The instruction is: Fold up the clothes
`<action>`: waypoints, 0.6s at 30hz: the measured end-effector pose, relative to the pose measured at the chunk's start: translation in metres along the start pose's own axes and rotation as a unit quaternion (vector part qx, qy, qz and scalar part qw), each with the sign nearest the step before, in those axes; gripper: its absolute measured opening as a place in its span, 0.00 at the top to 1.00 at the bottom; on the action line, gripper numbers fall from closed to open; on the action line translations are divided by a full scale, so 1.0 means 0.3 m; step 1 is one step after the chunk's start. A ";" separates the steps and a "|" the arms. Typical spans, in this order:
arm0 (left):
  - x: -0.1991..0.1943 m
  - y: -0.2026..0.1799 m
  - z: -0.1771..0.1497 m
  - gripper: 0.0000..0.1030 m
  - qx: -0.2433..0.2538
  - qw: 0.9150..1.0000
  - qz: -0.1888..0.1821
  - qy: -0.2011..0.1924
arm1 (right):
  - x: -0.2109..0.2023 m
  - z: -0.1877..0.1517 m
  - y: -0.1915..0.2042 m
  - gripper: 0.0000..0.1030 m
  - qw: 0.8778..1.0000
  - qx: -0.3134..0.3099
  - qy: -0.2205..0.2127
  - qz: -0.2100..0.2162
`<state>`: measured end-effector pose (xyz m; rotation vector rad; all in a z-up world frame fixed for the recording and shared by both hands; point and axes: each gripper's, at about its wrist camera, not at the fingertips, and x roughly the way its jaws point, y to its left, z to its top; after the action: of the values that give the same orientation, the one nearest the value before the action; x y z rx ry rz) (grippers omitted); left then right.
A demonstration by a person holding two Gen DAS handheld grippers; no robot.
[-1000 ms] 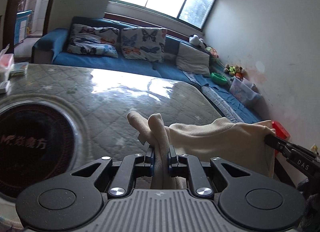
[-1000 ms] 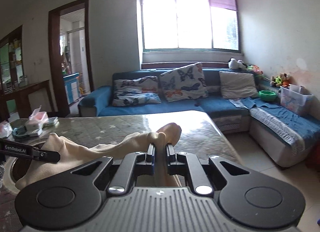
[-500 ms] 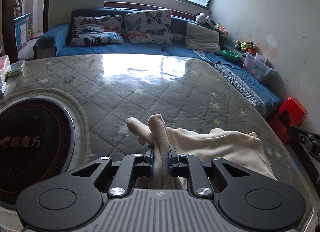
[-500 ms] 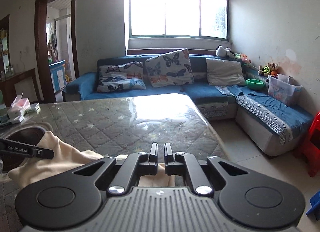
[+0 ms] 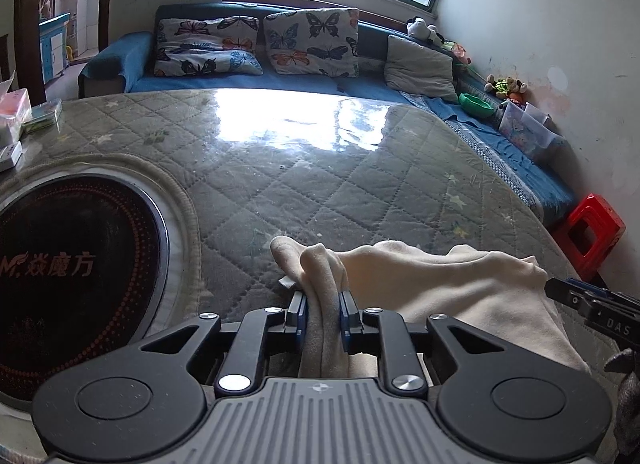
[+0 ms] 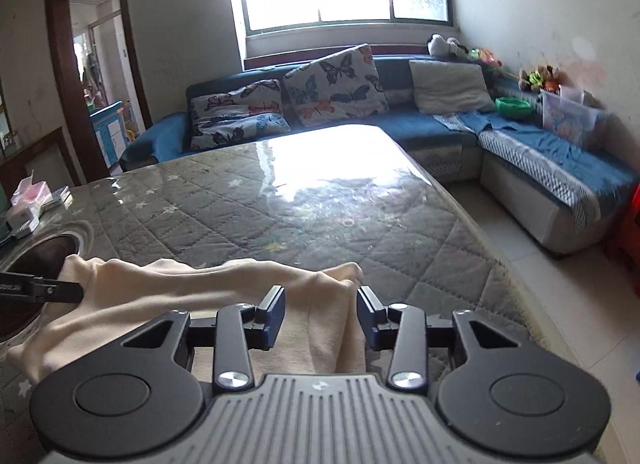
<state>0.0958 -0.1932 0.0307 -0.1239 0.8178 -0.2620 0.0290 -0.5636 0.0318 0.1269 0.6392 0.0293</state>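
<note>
Cream garment (image 5: 440,288), laid along the near edge of the quilted tabletop (image 5: 320,184) beside the inset hotplate (image 5: 76,264) for folding: left gripper (image 5: 323,310) pinches one bunched end; right gripper (image 6: 321,306), clamped a second ago, jaws now opening, cloth lowered from mid-air, released.

Cream garment's (image 5: 440,284) near part behind gripper bodies.
</note>
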 end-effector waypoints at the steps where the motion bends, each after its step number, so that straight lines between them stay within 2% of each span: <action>1: 0.004 0.002 -0.002 0.80 -0.001 1.000 0.001 0.002 | 0.008 -0.001 -0.005 0.61 1.000 0.004 0.002 0.001; 5: 0.023 0.014 -0.010 0.73 -0.009 1.000 0.005 0.011 | 0.069 -0.022 -0.039 0.61 0.999 0.028 0.018 0.009; 7: 0.032 0.022 -0.012 0.74 -0.013 1.000 0.003 0.014 | 0.088 -0.030 -0.042 0.63 0.999 0.033 0.022 0.015; 8: 0.035 0.025 -0.013 0.74 -0.015 1.000 0.001 0.015 | 0.095 -0.034 -0.044 0.73 0.999 0.036 0.024 0.019; 10: 0.037 0.029 -0.011 0.84 -0.019 1.000 -0.006 0.016 | 0.097 -0.036 -0.043 0.89 0.998 0.039 0.022 0.033; 14: 0.020 0.002 0.000 0.87 -0.011 1.000 -0.015 0.003 | 0.055 -0.021 -0.018 0.90 1.000 0.020 -0.002 0.024; 18: 0.000 -0.045 0.011 0.88 0.001 0.999 -0.034 -0.013 | -0.040 0.020 -0.009 0.91 0.999 0.011 -0.050 0.002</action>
<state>0.0957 -0.2062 0.0359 -0.1531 0.7877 -0.3242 0.0229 -0.5678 0.0433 0.1504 0.5398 0.0193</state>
